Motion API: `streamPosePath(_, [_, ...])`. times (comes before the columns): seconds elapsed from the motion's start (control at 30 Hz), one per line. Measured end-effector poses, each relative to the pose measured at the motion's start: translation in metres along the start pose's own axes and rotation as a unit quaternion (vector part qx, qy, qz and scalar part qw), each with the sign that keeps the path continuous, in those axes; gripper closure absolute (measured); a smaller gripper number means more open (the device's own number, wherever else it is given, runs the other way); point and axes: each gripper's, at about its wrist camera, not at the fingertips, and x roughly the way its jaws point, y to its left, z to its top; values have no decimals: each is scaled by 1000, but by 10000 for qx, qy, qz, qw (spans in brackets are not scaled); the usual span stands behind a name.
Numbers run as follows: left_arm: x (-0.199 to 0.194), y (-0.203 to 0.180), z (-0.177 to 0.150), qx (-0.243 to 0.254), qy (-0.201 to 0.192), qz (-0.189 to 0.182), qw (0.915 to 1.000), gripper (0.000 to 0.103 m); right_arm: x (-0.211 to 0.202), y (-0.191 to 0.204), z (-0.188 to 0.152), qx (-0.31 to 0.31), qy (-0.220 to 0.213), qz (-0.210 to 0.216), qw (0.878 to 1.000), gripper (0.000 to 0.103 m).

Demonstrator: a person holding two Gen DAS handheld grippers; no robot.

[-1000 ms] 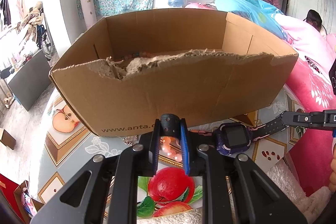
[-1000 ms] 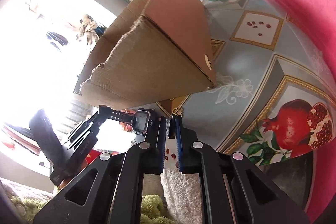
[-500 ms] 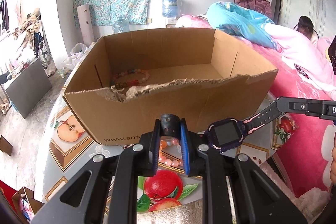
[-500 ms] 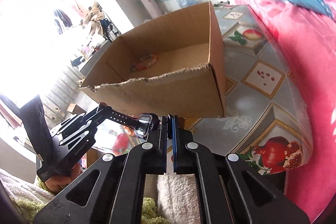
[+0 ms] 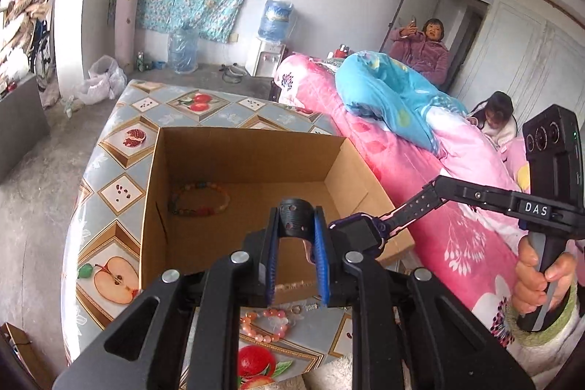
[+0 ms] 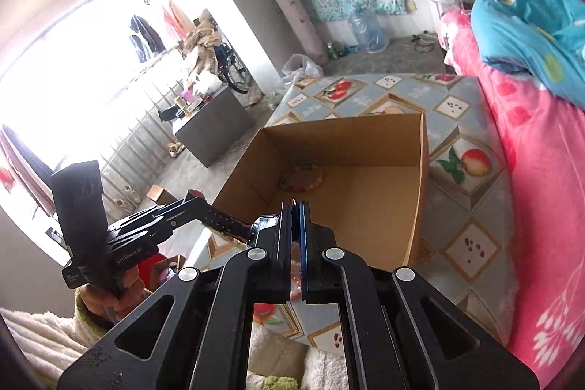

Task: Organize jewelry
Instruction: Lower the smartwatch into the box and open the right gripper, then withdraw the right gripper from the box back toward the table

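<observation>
Purple smartwatch with black perforated strap (image 5: pixel 360 231) carried stretched between both tools, above near rim of open brown cardboard box (image 5: pixel 340 178) – judged: two-point hold keeps floppy strap straight for lowering into box.

Left tool (image 5: pixel 296 243): fingers narrowly apart, pinching strap end. Right tool (image 6: pixel 295 233): fingers nearly together, clamped on other strap end.

Multicoloured beaded bracelet (image 5: pixel 199 198) already on box floor, far-left corner. Pink beaded bracelet (image 5: pixel 265 324) not yet boxed, on fruit-print table (image 5: pixel 109 236) just outside near wall.
</observation>
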Motion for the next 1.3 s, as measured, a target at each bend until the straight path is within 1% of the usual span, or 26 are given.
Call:
streamPosePath(0.07, [20, 9, 19, -86, 236, 100, 9996, 87, 20, -13, 19, 219, 306, 127, 9992, 101])
streamPosePath(0.13, [45, 19, 31, -181, 522, 150, 9984, 87, 45, -25, 34, 441, 597, 206, 9970, 101])
streamPosePath(0.17, [59, 25, 36, -244, 690, 252, 9970, 87, 58, -30, 40, 496, 742, 203, 9958, 101])
streamPosePath(0.23, [88, 34, 41, -325, 983, 367, 9939, 87, 83, -37, 51, 493, 955, 17, 9942, 101])
streamPosePath(0.33, [128, 49, 47, -505, 1473, 502, 9865, 87, 118, -41, 63, 347, 1239, -306, 9912, 101])
streamPosePath(0.4, [152, 58, 49, -618, 1806, 655, 9794, 86, 139, -43, 69, 213, 1416, -528, 9883, 101])
streamPosePath(0.47, [171, 63, 49, -660, 2081, 711, 9733, 86, 158, -48, 73, 127, 1569, -700, 9851, 101])
streamPosePath(0.53, [185, 69, 48, -645, 2256, 870, 9682, 83, 172, -52, 78, 19, 1669, -847, 9823, 101])
streamPosePath(0.63, [197, 76, 46, -657, 2462, 1030, 9615, 76, 190, -63, 83, 48, 1839, -975, 9781, 100])
streamPosePath(0.67, [199, 80, 45, -709, 2504, 1058, 9597, 74, 193, -65, 84, 30, 1866, -1003, 9773, 100])
streamPosePath(0.7, [201, 83, 45, -734, 2505, 1092, 9591, 73, 195, -67, 85, -4, 1866, -1050, 9768, 97])
streamPosePath(0.73, [201, 84, 44, -707, 2506, 1170, 9584, 66, 196, -67, 87, -49, 1850, -1062, 9770, 98])
streamPosePath(0.83, [199, 81, 43, -524, 2508, 1191, 9593, 61, 193, -65, 93, -213, 1738, -1223, 9769, 95])
streamPosePath(0.97, [194, 76, 44, -291, 2402, 1319, 9613, 58, 189, -67, 96, -214, 1698, -1187, 9781, 94])
streamPosePath(1.07, [189, 73, 45, -236, 2377, 1285, 9625, 55, 184, -63, 94, -428, 1563, -1344, 9776, 94])
streamPosePath(1.17, [180, 71, 46, -196, 2309, 1288, 9642, 54, 172, -61, 95, -433, 1396, -1369, 9797, 90])
streamPosePath(1.23, [171, 69, 46, -190, 2211, 1240, 9672, 54, 161, -60, 96, -388, 1250, -1346, 9822, 87])
streamPosePath(1.3, [156, 68, 49, -195, 1974, 1251, 9721, 54, 146, -57, 96, -380, 1064, -1330, 9847, 87])
